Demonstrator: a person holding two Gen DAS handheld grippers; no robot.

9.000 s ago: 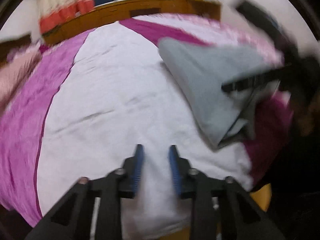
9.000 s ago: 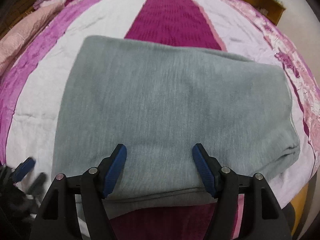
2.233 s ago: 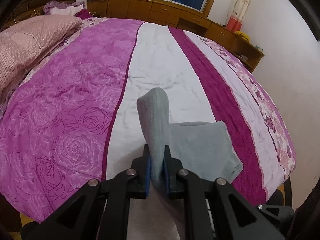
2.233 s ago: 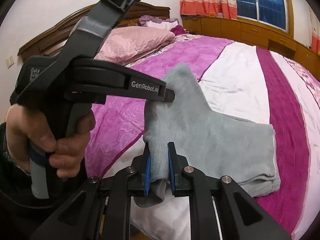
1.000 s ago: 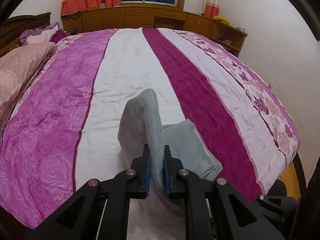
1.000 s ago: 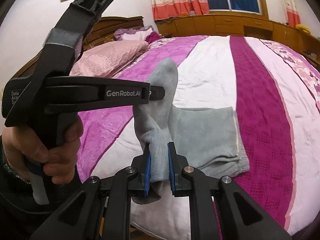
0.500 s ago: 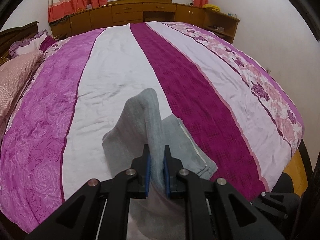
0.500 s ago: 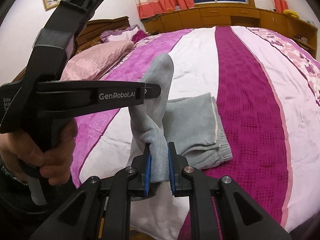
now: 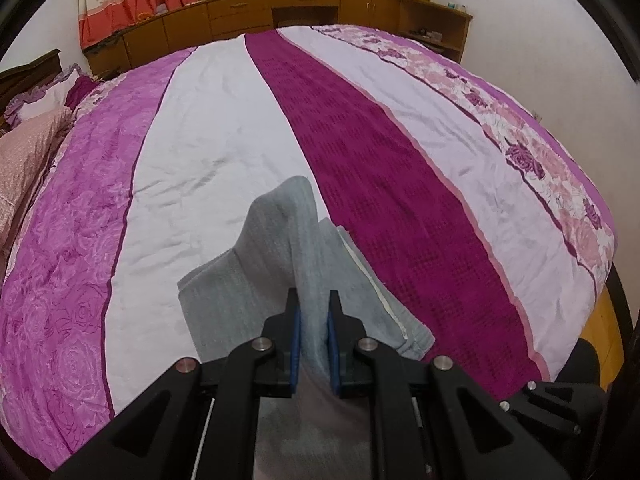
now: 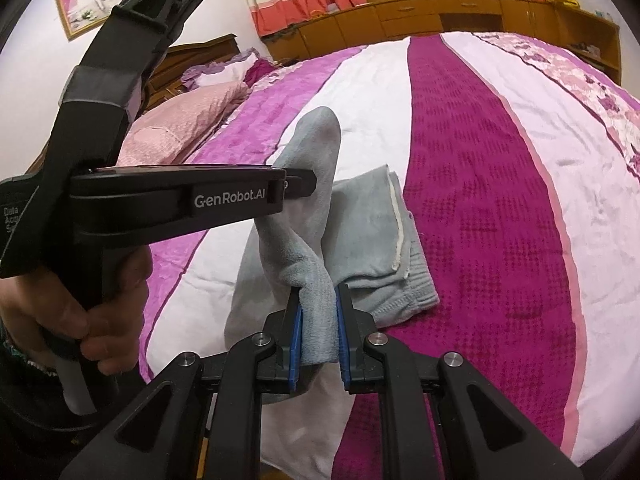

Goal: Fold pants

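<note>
Blue-padded fingers [image 9: 295, 340] of our left gripper [image 9: 313, 336] are clamped on a raised fold of the grey pants [image 9: 280, 248], and our right gripper [image 10: 319, 328] is pinched shut the same way on another bunch of the same cloth.

We see the bed [image 9: 400, 168] filling both views, its cover running away from us in white, pink and dark magenta stripes toward wooden cabinets [image 9: 304, 8] along the far wall. A pink pillow [image 10: 172, 128] lies at the far left.

Our pants lie near the close edge of the bed on the white stripe, just left of the dark magenta one. Their lower layers rest flat, waistband at the near right, while the part we grip stands up in a peak between the two grippers.

Both our grippers tilt downward toward the bed. In the right wrist view our left gripper reaches in from the left, level across the picture, its tip [image 10: 300, 186] touching the lifted fold. Our left hand [image 10: 92, 300] wraps around its handle at the near left, fingers curled around the grip.
</note>
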